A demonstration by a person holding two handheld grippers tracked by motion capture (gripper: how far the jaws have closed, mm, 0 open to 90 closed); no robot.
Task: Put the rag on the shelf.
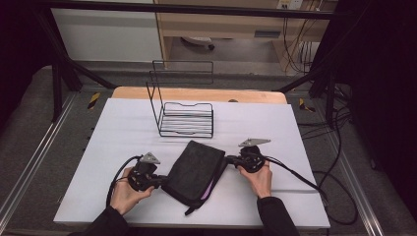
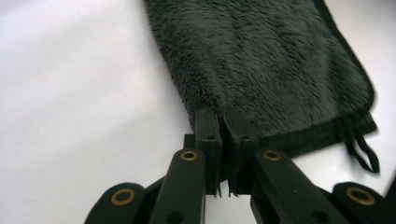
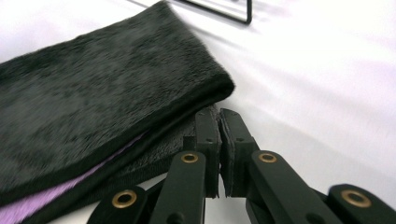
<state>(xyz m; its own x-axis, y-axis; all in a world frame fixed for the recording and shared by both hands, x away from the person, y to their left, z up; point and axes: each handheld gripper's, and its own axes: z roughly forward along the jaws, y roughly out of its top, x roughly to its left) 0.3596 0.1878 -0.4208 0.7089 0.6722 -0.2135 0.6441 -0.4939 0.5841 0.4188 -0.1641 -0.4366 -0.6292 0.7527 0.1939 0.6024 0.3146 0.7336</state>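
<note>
White table (image 1: 123,128), towel (image 1: 194,169) edges between jaws

A folded black towel (image 1: 194,172) fills the gap between the left gripper (image 1: 158,182) and the right gripper (image 1: 230,159), each touching one of its edges. Beyond both grippers stands a black wire rack (image 1: 183,115), apart from the towel. The white surface (image 1: 123,128) lies open outward of each gripper.
</note>
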